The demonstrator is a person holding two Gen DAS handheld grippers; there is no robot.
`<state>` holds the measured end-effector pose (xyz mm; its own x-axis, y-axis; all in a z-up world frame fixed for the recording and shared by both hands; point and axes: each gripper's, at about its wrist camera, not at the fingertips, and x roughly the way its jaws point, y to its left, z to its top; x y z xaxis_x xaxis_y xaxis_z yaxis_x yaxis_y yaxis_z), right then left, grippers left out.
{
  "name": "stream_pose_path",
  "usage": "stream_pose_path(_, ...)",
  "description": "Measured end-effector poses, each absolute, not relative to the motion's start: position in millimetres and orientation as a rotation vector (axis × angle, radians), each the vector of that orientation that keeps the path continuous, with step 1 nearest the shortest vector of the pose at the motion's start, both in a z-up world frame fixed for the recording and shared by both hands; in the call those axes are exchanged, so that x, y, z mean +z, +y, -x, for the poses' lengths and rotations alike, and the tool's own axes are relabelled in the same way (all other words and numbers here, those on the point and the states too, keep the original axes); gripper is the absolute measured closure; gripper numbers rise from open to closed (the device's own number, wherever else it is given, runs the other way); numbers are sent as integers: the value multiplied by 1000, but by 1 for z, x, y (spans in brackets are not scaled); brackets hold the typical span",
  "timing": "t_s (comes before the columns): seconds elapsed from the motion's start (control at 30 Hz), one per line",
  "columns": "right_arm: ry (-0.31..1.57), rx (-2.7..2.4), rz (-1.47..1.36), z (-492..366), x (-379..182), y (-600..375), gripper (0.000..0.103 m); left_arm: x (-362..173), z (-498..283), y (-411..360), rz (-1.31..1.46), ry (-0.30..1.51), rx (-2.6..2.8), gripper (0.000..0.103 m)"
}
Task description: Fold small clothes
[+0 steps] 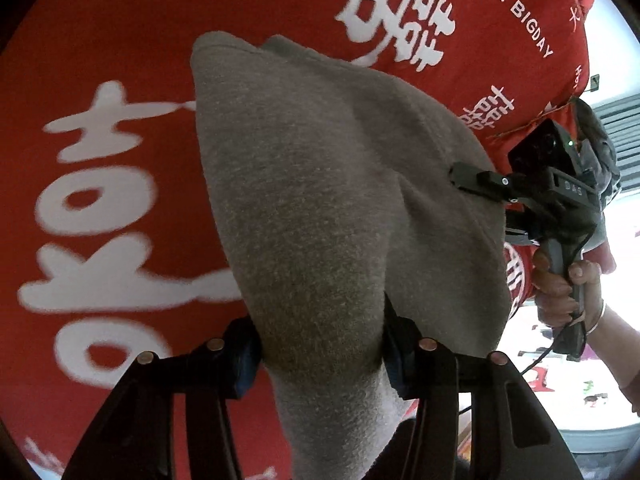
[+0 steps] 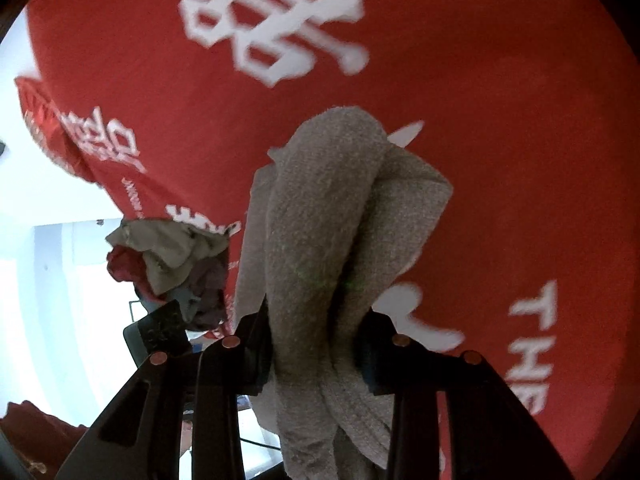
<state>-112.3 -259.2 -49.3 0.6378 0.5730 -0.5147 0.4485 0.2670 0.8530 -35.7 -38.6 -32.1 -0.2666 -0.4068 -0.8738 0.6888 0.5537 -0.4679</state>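
Note:
A small grey knit garment [image 1: 320, 184] hangs lifted above the red cloth. My left gripper [image 1: 322, 356] is shut on one bunched end of it, the fabric squeezed between the jaws. My right gripper [image 2: 316, 356] is shut on the other end of the same grey garment [image 2: 340, 216], which is folded into thick pleats. In the left wrist view the right gripper [image 1: 460, 178] shows at the right edge of the garment, held by a hand [image 1: 568, 284].
A red cloth with large white characters [image 1: 120, 40] covers the surface under both grippers and fills the right wrist view [image 2: 480, 80]. A heap of crumpled clothes [image 2: 172, 256] lies at its left edge. Bright floor shows beyond the cloth's edge [image 2: 48, 280].

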Motion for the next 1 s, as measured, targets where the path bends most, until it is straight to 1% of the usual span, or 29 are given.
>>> stream_pose_path(0.13,966,137,-1358,103,-52,-216,65,-32,33,10,-280,1512,-1021,51)
stream_pose_path(0.23,974,155,-1360,92,-65,-188,65,-39,22,57,-293,1503,-978,51)
stream_pose_path(0.3,1002,158,-1331,80,-78,-172,65,-55,19,68,-325,1483,-927,51)
stream_pose_path(0.37,1071,128,-1287,67,-96,-160,64,-72,17,75,-380,1475,-865,50)
stream_pose_path(0.4,1116,88,-1250,63,-103,-156,63,-82,15,79,-407,1479,-831,42)
stream_pose_path(0.43,1160,25,-1199,61,-107,-155,57,-84,13,85,-401,1476,-819,37)
stream_pose_path(0.5,1191,-61,-1160,66,-107,-158,49,-77,12,90,-386,1460,-814,36)
stream_pose_path(0.6,1176,-115,-1106,85,-81,-154,48,-61,17,94,-446,1397,-754,21)
stream_pose_path(0.7,1158,-94,-1117,109,-55,-138,48,-45,16,103,-436,1366,-725,21)
stream_pose_path(0.73,1153,-84,-1132,115,-49,-131,48,-40,15,109,-428,1359,-715,20)
stream_pose_path(0.77,1151,-75,-1148,125,-48,-128,48,-34,14,115,-421,1350,-703,14)
stream_pose_path(0.8,1156,-66,-1171,128,-47,-121,48,-32,14,110,-416,1347,-697,0)
stream_pose_path(0.87,1169,-68,-1209,130,-51,-107,49,-26,14,109,-414,1336,-683,0)
stream_pose_path(0.9,1179,-73,-1218,130,-54,-100,59,-21,15,114,-421,1333,-679,0)
stream_pose_path(0.93,1184,-78,-1213,129,-56,-96,92,-20,16,113,-428,1329,-676,0)
stream_pose_path(0.97,1190,-94,-1193,127,-56,-92,96,-19,17,113,-437,1325,-674,0)
stream_pose_path(1.0,1188,-119,-1165,127,-54,-91,96,-19,18,114,-442,1325,-672,0)
